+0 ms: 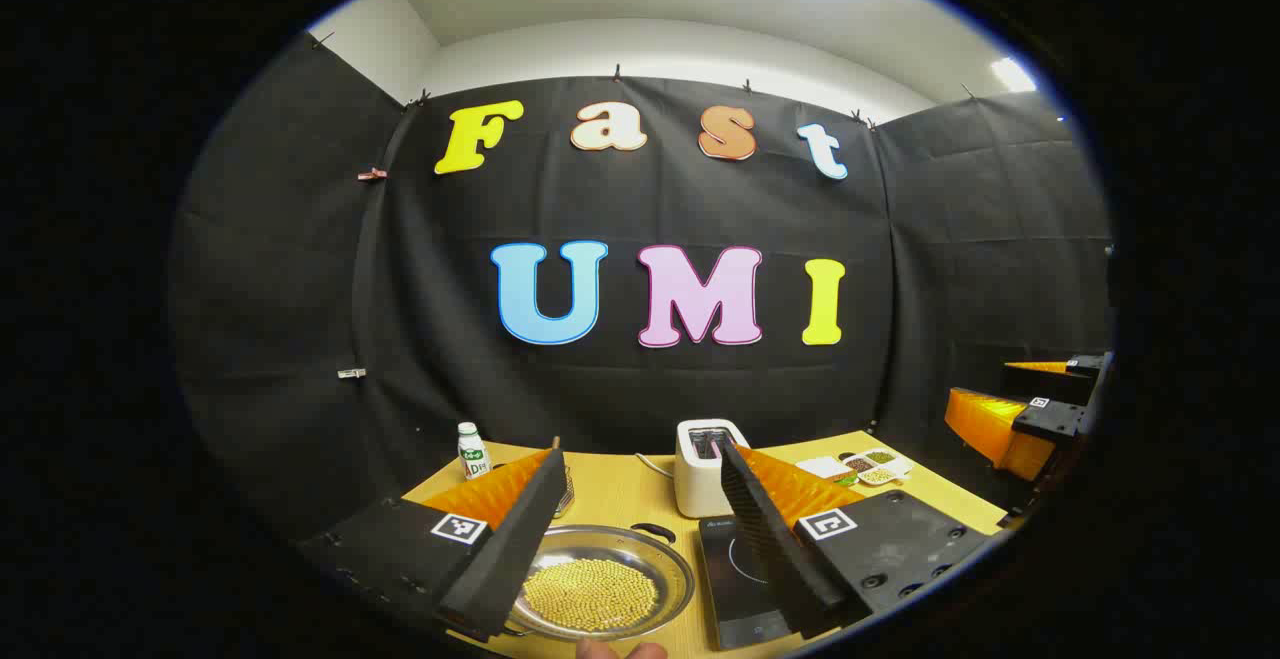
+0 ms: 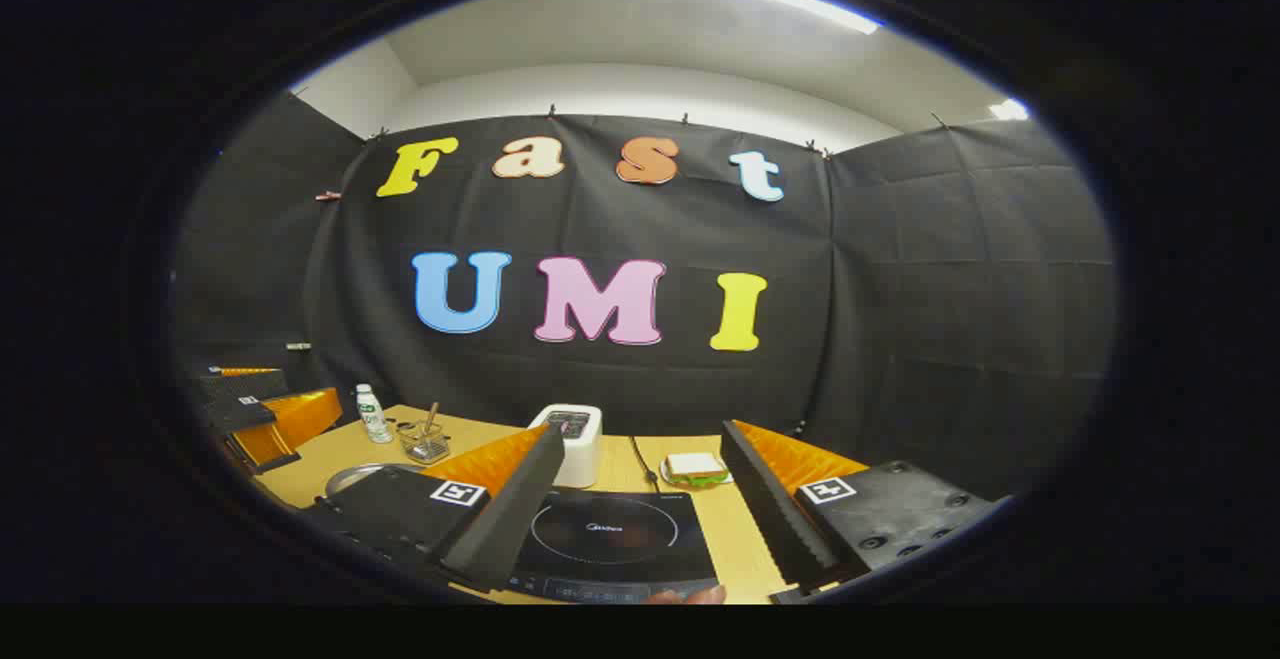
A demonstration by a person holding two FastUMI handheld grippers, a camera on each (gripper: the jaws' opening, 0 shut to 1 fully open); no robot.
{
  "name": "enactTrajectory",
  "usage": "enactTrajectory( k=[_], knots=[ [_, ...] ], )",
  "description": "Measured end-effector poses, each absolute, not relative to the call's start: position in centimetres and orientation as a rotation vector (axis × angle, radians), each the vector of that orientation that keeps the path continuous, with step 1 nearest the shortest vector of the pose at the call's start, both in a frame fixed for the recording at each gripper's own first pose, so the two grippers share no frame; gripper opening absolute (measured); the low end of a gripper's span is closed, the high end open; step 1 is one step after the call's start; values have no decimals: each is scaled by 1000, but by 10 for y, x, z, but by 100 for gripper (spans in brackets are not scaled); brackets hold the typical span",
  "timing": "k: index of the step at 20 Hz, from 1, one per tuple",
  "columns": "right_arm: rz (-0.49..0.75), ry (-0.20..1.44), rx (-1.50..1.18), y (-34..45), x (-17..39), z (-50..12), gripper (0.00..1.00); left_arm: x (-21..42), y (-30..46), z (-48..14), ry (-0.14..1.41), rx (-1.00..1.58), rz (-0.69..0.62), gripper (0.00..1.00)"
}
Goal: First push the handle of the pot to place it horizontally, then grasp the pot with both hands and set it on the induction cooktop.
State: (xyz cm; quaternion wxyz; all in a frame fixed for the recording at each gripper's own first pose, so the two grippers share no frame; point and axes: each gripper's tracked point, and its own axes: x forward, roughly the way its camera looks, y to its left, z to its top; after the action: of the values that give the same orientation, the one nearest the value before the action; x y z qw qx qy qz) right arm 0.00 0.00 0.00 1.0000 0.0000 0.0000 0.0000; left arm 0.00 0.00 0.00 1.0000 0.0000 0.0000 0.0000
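Observation:
A steel pot [image 1: 600, 584] holding yellow beads sits on the wooden table [image 1: 620, 489], just below my left gripper [image 1: 640, 449]. That gripper stands open with nothing between its fingers. A small black handle [image 1: 655, 531] shows at the pot's far rim. The black induction cooktop [image 1: 740, 579] lies right of the pot. In the right gripper view the cooktop [image 2: 610, 534] lies under my open right gripper [image 2: 642, 429], and the pot's rim [image 2: 350, 479] peeks out at the left. The other gripper [image 2: 260, 409] hovers at the far left there.
A white toaster [image 1: 705, 464] stands behind the cooktop, its cord trailing left. A small bottle [image 1: 472, 451] is at the back left, and small dishes [image 1: 870, 467] are at the back right. A wire holder [image 2: 425, 439] and a sandwich plate [image 2: 695, 469] are on the table too.

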Motion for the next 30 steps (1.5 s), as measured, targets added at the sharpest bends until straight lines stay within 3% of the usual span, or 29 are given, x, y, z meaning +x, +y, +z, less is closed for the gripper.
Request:
enactTrajectory(
  k=[23,25,30],
  knots=[
    [-6,-11,-13,-1,4,1,96,0,0,8,-38,9,-16,95],
    [-5,-15,-15,-2,4,1,96,-3,-3,16,-61,7,-29,85],
    [-6,-11,-17,-3,4,0,96,-3,-18,3,-1,49,-107,7]
  ],
)
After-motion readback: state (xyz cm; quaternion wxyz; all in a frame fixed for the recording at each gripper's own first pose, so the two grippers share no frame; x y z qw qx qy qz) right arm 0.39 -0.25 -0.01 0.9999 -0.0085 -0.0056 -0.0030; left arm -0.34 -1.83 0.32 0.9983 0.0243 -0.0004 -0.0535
